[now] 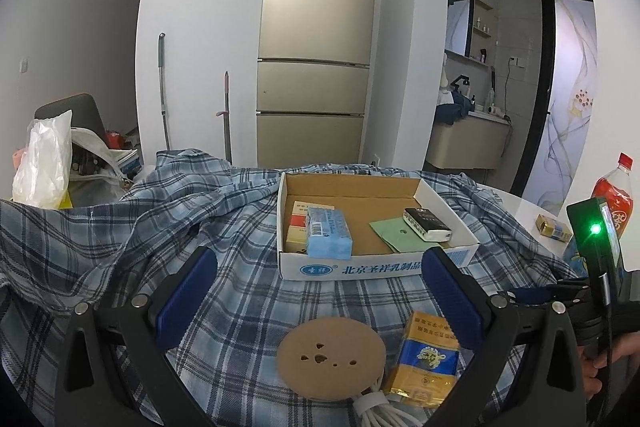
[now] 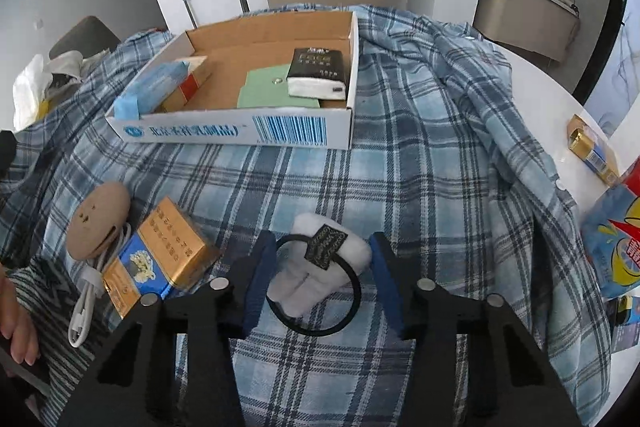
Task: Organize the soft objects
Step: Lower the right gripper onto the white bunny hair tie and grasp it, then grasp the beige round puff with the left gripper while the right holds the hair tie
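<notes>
plaid cloth [image 2: 360, 187], soft blue checks, rumpled at the right, covers the table under everything. step in hand, judged: pick-up of a soft item for the tray.

right wrist view, left to right relative to the right gripper [image 2: 320, 269]: far left of it a round tan disc [image 2: 98, 221] with small holes, flat and rigid-looking, sitting on a coiled white cable [image 2: 86, 301]. just left of its left finger, a glossy gold and blue carton [image 2: 160, 259], boxy, hard edges. between the fingers, a white fluffy roll [image 2: 320, 267], plush, with a black elastic hair loop [image 2: 320, 287] around it and a dark woven tag on top. the blue pads stand right at both sides of the fluff; jaws narrowed around it, whether they already squeeze it is hard to tell. ahead and up-left of the gripper, a shallow cardboard tray [image 2: 240, 131], white printed wall, brown inside, holding a blue tissue pack [image 2: 156, 85], a green paper sleeve [image 2: 266, 91], a black and white pack [image 2: 316, 71].

next move likely calls for a firm but light pinch, since the fluff will compress, then a lift and carry forward-left into the tray's bare middle. risk: the loop slips off or snags a finger.

left gripper [image 1: 320, 291] hangs spread wide, nothing between its pads, disc and carton just below it, tray straight ahead.
</notes>
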{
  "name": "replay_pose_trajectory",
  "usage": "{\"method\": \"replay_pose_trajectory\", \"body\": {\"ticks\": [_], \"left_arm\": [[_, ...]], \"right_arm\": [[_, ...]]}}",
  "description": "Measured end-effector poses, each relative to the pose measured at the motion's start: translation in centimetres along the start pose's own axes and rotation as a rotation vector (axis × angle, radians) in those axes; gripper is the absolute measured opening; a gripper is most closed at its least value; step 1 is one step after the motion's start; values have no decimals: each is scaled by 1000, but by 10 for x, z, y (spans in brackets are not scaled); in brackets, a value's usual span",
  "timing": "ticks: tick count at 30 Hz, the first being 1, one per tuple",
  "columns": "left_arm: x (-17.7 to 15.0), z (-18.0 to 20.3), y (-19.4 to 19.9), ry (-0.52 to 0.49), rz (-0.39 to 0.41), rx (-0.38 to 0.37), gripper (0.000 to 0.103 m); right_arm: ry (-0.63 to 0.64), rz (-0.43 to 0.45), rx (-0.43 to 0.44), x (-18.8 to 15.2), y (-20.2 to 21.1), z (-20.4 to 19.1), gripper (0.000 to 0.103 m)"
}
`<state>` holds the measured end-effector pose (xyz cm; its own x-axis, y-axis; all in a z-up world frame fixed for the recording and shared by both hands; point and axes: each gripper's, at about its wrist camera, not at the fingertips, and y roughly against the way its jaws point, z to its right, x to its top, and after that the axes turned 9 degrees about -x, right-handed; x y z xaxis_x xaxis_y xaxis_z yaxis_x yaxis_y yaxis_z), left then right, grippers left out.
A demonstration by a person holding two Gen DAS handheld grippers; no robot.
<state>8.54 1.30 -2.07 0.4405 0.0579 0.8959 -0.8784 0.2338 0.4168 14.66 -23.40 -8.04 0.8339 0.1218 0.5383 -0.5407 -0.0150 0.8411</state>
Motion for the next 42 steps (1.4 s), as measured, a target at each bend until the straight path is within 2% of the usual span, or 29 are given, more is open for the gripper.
{"method": "replay_pose_trajectory", "body": {"ticks": [4, 8, 15, 21, 23, 26, 30, 32, 35, 40, 42], "left_arm": [[0, 0, 1, 1, -3, -1, 103], [0, 1, 1, 0, 1, -1, 103], [0, 1, 1, 0, 3, 1, 103], [-1, 7, 0, -36, -2, 30, 103], [-3, 8, -11, -67, -107, 71, 103], [-12, 4, -30, -53, -262, 33, 103], [-19, -3, -47, -23, -360, 24, 103], [-25, -6, -57, -7, -426, -6, 103], [-33, -8, -68, 18, -492, -3, 103], [-38, -12, -76, 41, -537, -20, 103], [-41, -11, -82, 42, -566, -27, 98]], "right_arm": [[5, 8, -12, 0, 2, 1, 37], [12, 89, -4, -2, 17, -1, 30], [17, 276, 86, -9, 52, 1, 28], [24, 361, 111, -11, 66, -4, 27], [21, 363, 104, -11, 65, -3, 27], [18, 360, 100, -11, 64, -3, 27], [23, 352, 98, -11, 63, -3, 27], [30, 345, 94, -10, 62, -5, 27], [40, 342, 94, -11, 61, -7, 27], [51, 321, 89, -10, 58, -9, 27], [63, 306, 86, -9, 55, -12, 27]]}}
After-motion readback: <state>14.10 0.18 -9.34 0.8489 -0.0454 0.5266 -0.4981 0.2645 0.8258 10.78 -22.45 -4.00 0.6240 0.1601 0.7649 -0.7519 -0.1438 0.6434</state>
